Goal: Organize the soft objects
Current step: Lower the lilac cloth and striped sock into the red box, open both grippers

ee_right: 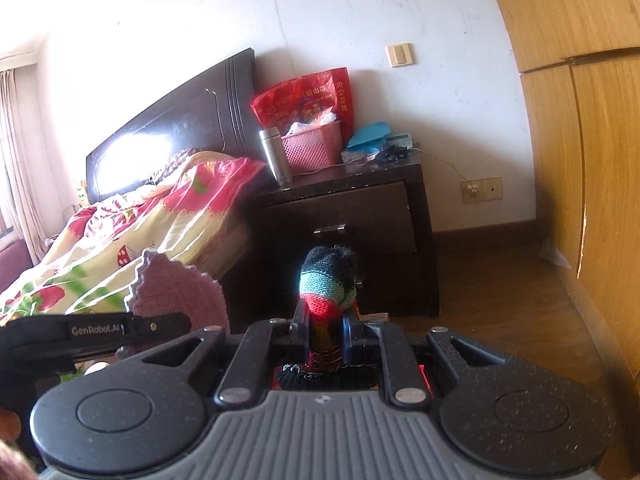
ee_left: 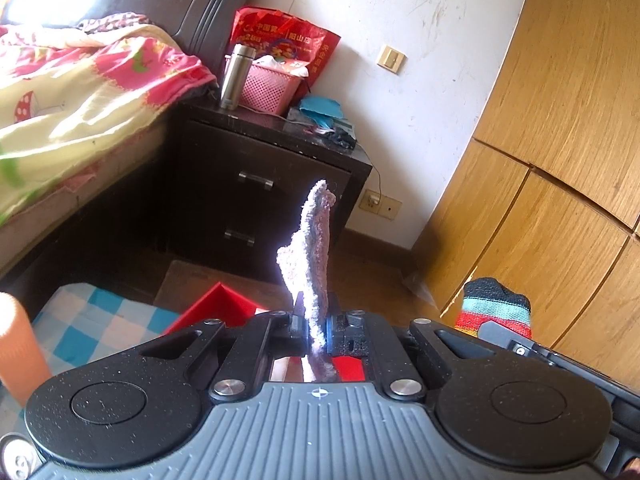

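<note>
I see my left gripper [ee_left: 311, 328] clamped on a fuzzy pale-pink knitted piece [ee_left: 310, 256] standing upright above a red box [ee_left: 224, 304]. My right gripper [ee_right: 325, 334] pinches a ribbed, rainbow-striped knit sock [ee_right: 330, 280] in front of the glossy dark wooden nightstand [ee_right: 360, 216].

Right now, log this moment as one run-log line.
left gripper: jaws shut on pale pink knitted piece | right gripper: jaws shut on striped knitted sock | both held clear of red box
</note>
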The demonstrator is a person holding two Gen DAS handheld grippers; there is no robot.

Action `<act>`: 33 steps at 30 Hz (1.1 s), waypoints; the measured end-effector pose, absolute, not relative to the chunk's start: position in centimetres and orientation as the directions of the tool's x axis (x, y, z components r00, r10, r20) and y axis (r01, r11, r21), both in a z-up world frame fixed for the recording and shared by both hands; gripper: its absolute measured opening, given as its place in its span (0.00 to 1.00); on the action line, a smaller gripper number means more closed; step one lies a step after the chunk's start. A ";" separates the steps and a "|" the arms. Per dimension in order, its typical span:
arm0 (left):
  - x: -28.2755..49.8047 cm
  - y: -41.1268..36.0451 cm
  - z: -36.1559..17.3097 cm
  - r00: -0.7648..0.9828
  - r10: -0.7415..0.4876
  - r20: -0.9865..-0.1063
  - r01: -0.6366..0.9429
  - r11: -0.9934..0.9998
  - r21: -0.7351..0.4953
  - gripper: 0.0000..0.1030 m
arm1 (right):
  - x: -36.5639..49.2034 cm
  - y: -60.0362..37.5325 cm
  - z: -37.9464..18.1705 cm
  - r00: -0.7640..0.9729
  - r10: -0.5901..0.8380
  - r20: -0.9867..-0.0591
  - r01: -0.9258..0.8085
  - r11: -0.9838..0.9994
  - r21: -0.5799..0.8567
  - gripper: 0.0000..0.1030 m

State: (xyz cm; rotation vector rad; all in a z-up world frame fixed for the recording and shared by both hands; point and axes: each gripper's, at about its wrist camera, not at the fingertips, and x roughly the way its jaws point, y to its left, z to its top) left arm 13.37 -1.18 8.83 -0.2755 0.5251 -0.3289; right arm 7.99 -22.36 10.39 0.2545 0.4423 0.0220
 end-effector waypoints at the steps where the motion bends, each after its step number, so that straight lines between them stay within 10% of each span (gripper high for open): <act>1: 13.5 -1.3 8.8 0.817 -0.371 -0.442 0.233 0.913 -0.336 0.03 | 8.2 -22.3 10.3 0.904 0.073 -0.422 0.036 0.969 0.243 0.00; 33: 21.5 -4.3 1.7 0.726 -0.313 -0.613 0.198 0.948 -0.249 0.03 | 18.9 -21.7 1.6 0.746 -0.020 -0.666 0.114 0.989 0.097 0.00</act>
